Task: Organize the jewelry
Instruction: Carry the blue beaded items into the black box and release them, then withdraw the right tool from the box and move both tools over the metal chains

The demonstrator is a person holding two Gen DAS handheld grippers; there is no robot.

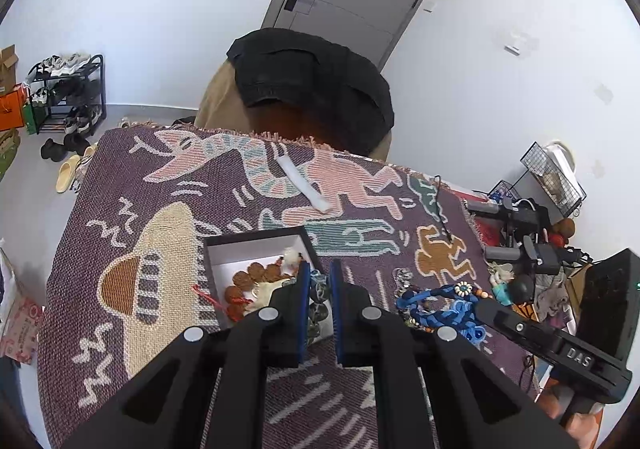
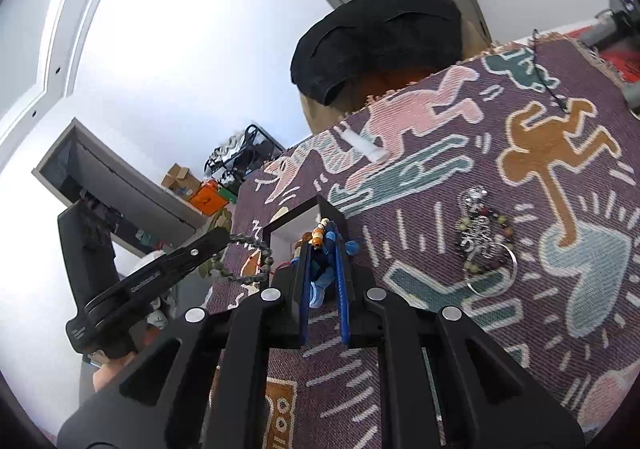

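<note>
A black box with a white inside [image 1: 244,253] sits on the patterned blanket and holds brown bead jewelry [image 1: 250,277]. My left gripper [image 1: 320,281] is shut on a dark green bead bracelet [image 1: 318,295] over the box's right side; the bracelet also shows hanging from it in the right wrist view [image 2: 256,261]. My right gripper [image 2: 322,249] is shut on a blue corded necklace with orange beads [image 2: 320,265], held near the box [image 2: 296,219]. The necklace also shows in the left wrist view [image 1: 436,305]. A pile of silver rings and beads [image 2: 482,237] lies on the blanket.
The blanket [image 1: 140,189] covers the table. A white strip [image 1: 304,185] lies at its far side. A chair with a black jacket [image 1: 312,85] stands behind. Clutter, camera gear and a wire basket [image 1: 552,177] crowd the right edge. A shoe rack [image 1: 68,93] stands far left.
</note>
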